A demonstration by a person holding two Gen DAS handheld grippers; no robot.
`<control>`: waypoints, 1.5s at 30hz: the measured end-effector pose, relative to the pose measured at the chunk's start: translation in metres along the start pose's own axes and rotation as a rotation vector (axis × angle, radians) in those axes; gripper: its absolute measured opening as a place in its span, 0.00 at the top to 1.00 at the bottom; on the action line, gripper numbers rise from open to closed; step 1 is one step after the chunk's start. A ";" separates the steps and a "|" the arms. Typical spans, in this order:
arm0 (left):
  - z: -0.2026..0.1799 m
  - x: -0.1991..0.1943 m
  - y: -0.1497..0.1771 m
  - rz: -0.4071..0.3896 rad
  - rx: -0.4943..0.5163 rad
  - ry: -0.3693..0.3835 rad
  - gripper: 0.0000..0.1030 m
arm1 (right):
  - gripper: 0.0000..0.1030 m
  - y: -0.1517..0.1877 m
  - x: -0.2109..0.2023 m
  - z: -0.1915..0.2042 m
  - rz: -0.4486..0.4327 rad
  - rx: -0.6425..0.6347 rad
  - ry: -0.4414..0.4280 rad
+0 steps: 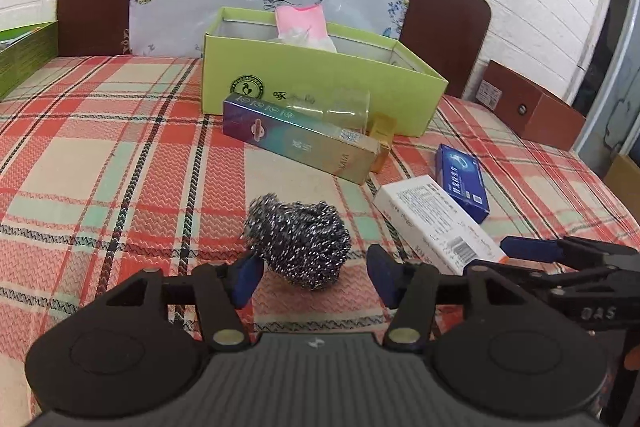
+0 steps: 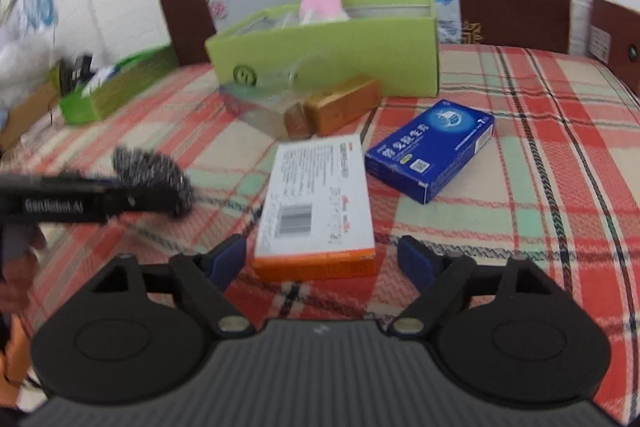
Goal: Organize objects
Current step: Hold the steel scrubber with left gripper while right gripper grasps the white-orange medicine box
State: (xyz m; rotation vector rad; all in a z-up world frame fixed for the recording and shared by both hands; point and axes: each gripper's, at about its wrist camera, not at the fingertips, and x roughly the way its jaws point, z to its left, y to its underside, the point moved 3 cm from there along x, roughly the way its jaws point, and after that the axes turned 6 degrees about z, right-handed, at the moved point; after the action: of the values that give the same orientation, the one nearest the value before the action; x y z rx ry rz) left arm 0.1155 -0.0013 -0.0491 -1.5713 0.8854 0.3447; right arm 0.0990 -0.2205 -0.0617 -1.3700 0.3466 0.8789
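A steel wool scrubber (image 1: 298, 241) lies on the plaid bedsheet (image 1: 120, 167) between the fingers of my left gripper (image 1: 316, 277). The left pad is at its edge, the right pad stands clear, and the jaws are open. A white box with an orange end (image 2: 316, 203) lies lengthwise between the fingers of my right gripper (image 2: 323, 259), which is open with gaps on both sides. The left wrist view shows the white box (image 1: 436, 223) with the right gripper (image 1: 500, 259) at its near end. The right wrist view has the left gripper (image 2: 152, 201) by the scrubber (image 2: 160, 171).
An open green box (image 1: 320, 83) with a pink packet (image 1: 300, 23) stands by the headboard. Before it lie a long purple-gold box (image 1: 296, 139), a clear cup (image 1: 348, 111) and a small gold box (image 1: 382, 139). A blue box (image 2: 432, 147) lies right of the white one.
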 end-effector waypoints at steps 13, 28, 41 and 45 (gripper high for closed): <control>0.024 -0.017 -0.009 -0.093 0.037 -0.094 0.21 | 0.10 -0.002 0.011 0.016 -0.009 -0.045 0.022; 0.033 0.061 -0.059 -0.028 0.103 0.052 0.32 | 0.08 -0.004 0.015 0.017 0.000 -0.026 0.051; 0.035 0.070 -0.061 -0.028 0.011 0.007 0.34 | 0.09 -0.010 0.027 0.025 -0.007 -0.073 0.095; 0.028 0.073 -0.056 -0.031 0.015 -0.003 0.46 | 0.14 -0.011 0.036 0.027 0.000 -0.091 0.126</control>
State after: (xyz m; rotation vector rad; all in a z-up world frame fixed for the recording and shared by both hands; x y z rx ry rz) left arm 0.2105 -0.0011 -0.0636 -1.5689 0.8587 0.3171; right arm 0.1229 -0.1824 -0.0726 -1.5140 0.4077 0.8182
